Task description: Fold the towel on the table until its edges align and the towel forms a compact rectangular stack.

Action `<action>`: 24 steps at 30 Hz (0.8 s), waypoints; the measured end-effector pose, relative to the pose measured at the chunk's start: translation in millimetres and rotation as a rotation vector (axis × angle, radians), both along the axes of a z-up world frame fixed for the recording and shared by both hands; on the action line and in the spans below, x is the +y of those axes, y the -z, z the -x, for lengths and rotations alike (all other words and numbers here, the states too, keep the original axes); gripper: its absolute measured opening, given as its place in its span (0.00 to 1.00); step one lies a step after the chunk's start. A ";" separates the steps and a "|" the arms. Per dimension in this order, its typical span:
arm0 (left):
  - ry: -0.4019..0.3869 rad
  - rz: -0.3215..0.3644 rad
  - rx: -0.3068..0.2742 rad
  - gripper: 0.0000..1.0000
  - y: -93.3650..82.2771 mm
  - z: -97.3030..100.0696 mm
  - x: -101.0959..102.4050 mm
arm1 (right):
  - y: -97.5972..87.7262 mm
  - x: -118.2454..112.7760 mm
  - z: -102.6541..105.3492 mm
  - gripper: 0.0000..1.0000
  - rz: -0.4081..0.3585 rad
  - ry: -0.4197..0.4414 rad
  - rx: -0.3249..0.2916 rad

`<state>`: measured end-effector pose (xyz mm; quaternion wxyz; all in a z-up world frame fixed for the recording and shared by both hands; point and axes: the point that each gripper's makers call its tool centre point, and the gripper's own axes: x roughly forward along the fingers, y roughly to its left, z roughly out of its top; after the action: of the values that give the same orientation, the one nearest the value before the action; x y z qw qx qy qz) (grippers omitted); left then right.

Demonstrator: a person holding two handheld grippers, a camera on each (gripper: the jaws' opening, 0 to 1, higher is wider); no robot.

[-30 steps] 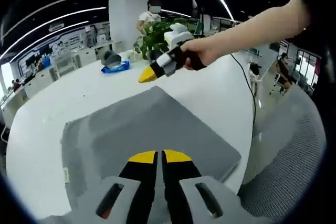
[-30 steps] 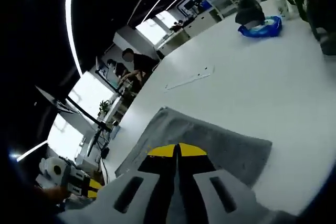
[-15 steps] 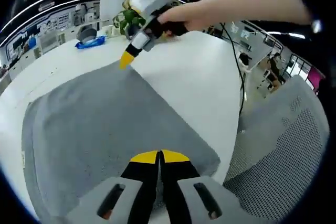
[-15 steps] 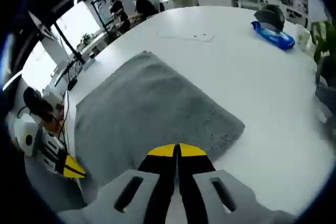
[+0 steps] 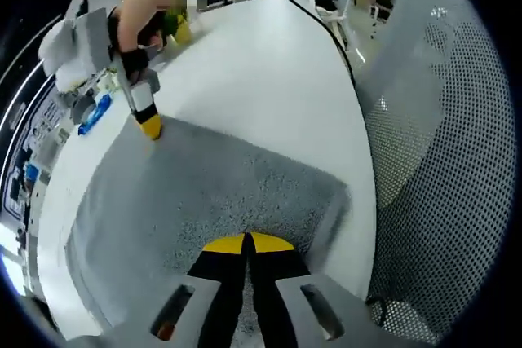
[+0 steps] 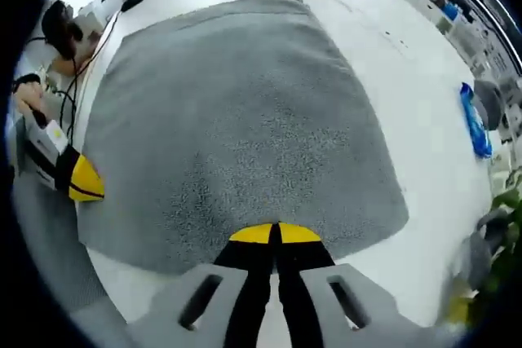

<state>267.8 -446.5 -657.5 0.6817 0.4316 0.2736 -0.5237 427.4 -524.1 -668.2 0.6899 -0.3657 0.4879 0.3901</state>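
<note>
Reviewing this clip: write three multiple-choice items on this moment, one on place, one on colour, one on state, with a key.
1. Where does the towel lie?
A. on the white table
B. on the mesh chair
C. on the floor

2. What colour are the gripper tips?
A. red
B. yellow
C. green

3. How do the right gripper's jaws stand?
A. wide open
B. shut
C. holding a cup

Key: A, the grey cloth lies spread on the white top; B, yellow tips show on the left gripper too; B, the tips meet with no gap.
</note>
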 end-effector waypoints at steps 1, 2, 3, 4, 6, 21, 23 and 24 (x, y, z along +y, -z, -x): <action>0.005 0.000 0.000 0.01 0.0 0.1 0.0 | -1.5 0.4 0.3 0.00 0.033 -0.063 -0.018; -0.016 0.010 0.010 0.01 -0.5 -0.1 0.5 | -0.4 1.3 0.0 0.00 0.085 -0.113 -0.054; -0.042 0.022 0.027 0.01 -0.6 -0.3 0.9 | -1.3 1.6 0.8 0.00 0.123 -0.157 -0.077; -0.038 0.028 0.027 0.01 -0.7 -1.3 1.1 | -0.1 2.7 0.7 0.00 0.195 -0.267 -0.113; -0.034 0.036 0.032 0.01 -0.7 -1.0 1.5 | 0.2 2.7 2.5 0.00 0.296 -0.384 -0.136; 0.047 -0.205 -0.145 0.01 0.5 6.4 13.9 | 0.1 -11.1 5.2 0.00 0.448 -0.177 0.006; 0.065 -0.260 -0.147 0.01 1.3 7.9 17.8 | -0.5 -13.6 7.5 0.00 0.413 -0.122 0.007; 0.056 -0.275 -0.138 0.01 1.7 7.5 18.8 | -1.2 -15.1 8.1 0.00 0.395 -0.116 0.007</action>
<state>260.3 -427.8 -659.2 0.6186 0.5632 0.2829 -0.4691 419.2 -539.2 -667.0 0.5797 -0.5199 0.5354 0.3270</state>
